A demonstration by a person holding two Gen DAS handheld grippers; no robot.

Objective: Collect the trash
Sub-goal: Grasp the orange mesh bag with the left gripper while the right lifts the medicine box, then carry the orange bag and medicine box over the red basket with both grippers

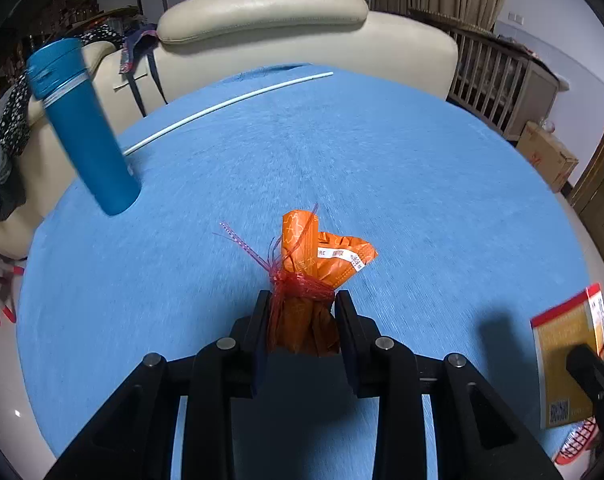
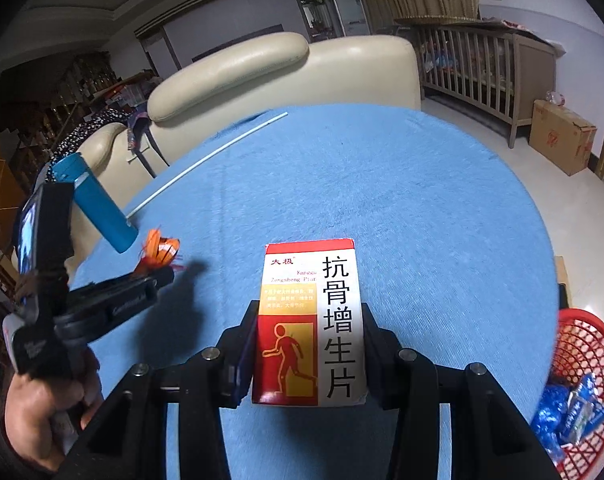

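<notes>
While held level, left gripper (image 1: pixel 302 312) clamps orange wrapper (image 1: pixel 314 276), right gripper (image 2: pixel 308 344) clamps medicine box (image 2: pixel 310 320).

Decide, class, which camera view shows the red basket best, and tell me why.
The right wrist view. There the red basket sits at the lower right beside the blue table, its mesh wall and blue wrappers inside visible. The left wrist view catches only a sliver of its red mesh at the lower right edge.

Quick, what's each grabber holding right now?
Left gripper: closed on the orange wrapper bundle.
Right gripper: closed on the medicine box.
</notes>
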